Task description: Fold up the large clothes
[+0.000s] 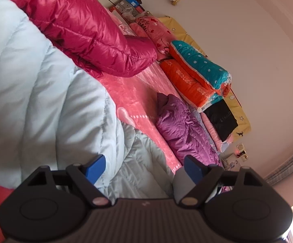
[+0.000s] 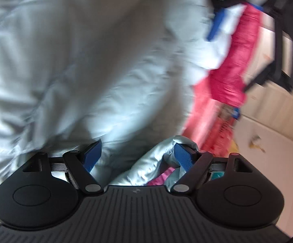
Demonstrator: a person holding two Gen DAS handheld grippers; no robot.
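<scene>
1. The pale blue puffer jacket (image 1: 34,77) is my landmark. It's lying on the bed, on the pink bedspread (image 1: 138,93), and it's the one I'm folding.

2. My left gripper (image 1: 144,166) is spread wide with nothing pinched. The jacket sits mostly to the left of it and runs away from me; its grey quilted lining (image 1: 138,158) is right under and between the blue pads (image 1: 96,167), but they aren't pressing on it.

3. My right gripper (image 2: 139,155) is also spread wide. A bunched-up fold of the jacket (image 2: 156,162) pokes up between its jaws, loose, not clamped. This view is pretty blurry, so I can't say if the cloth touches a pad.

4. The key bit: the right one is buried closer in the jacket, with cloth filling nearly everything ahead of it, so I reckon it's the nearer one for the next grab.

5. Other stuff: a magenta jacket (image 1: 81,32) lies just beyond the blue one, and a purple jacket (image 1: 182,129) sits well apart, across the bedspread.
</scene>
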